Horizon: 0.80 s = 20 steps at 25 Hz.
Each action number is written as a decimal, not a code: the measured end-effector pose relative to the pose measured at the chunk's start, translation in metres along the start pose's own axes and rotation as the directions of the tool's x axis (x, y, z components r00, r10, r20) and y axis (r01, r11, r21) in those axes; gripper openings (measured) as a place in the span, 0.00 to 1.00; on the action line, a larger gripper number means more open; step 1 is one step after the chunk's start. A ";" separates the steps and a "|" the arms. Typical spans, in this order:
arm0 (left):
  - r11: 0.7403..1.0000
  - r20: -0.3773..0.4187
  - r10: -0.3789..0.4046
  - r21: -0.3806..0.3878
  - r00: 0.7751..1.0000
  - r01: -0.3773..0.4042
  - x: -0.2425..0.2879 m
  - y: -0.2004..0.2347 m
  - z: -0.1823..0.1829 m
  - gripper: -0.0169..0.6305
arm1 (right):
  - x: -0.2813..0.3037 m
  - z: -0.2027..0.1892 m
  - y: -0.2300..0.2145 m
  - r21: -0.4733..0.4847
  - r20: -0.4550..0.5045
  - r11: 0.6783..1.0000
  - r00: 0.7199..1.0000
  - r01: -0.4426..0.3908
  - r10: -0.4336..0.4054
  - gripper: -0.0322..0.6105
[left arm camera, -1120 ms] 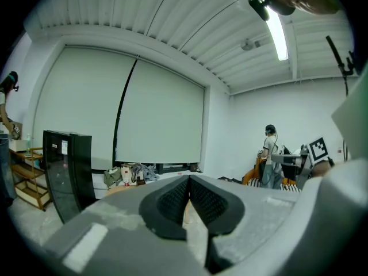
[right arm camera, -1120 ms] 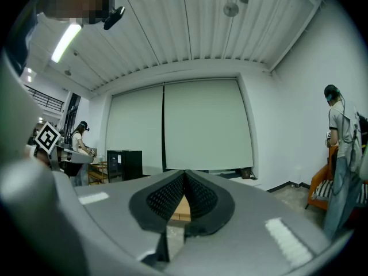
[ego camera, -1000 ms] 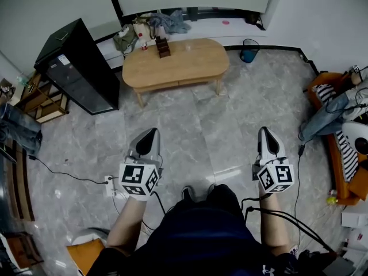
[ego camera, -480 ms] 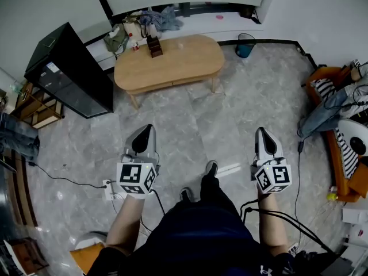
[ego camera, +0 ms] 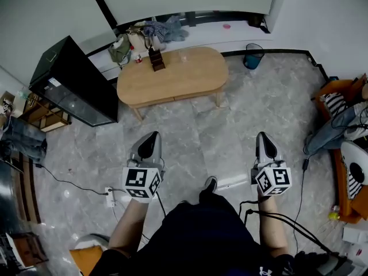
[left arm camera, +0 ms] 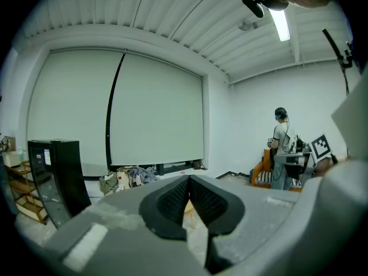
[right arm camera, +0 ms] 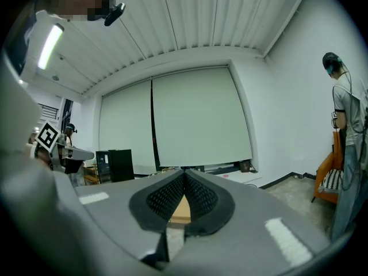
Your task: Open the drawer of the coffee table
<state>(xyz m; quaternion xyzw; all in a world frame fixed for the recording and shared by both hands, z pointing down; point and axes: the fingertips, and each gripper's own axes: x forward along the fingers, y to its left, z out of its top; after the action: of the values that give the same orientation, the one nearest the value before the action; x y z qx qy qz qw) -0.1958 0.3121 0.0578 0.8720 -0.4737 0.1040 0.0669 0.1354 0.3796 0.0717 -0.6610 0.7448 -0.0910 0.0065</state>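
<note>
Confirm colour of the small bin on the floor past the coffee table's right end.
The bin is teal-blue, with a dark inside. It shows best in the head view.

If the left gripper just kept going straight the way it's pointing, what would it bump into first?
Most likely the near side of the coffee table. The left gripper, jaws shut, aims at it across bare floor with nothing standing between; how high it would strike is unclear.
</note>
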 end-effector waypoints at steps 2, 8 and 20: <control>1.000 -0.008 0.013 0.002 1.000 -0.013 0.010 -0.002 0.001 0.03 | 0.011 0.003 -0.010 0.005 0.002 1.000 1.000 -0.013 0.013 0.05; 0.998 -0.025 0.055 -0.017 0.998 -0.056 0.032 -0.004 0.002 0.03 | 0.033 0.003 -0.040 0.024 -0.002 0.999 1.000 -0.029 0.029 0.05; 0.995 -0.078 0.071 -0.064 0.994 -0.076 0.077 0.013 -0.012 0.03 | 0.083 -0.007 -0.057 0.041 -0.052 0.998 0.998 -0.045 0.047 0.05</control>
<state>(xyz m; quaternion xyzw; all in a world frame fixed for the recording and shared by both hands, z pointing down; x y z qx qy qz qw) -0.1670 0.2453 0.0881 0.8467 -0.5059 0.1233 0.1099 0.1802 0.2924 0.0959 -0.6407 0.7579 -0.1231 0.0022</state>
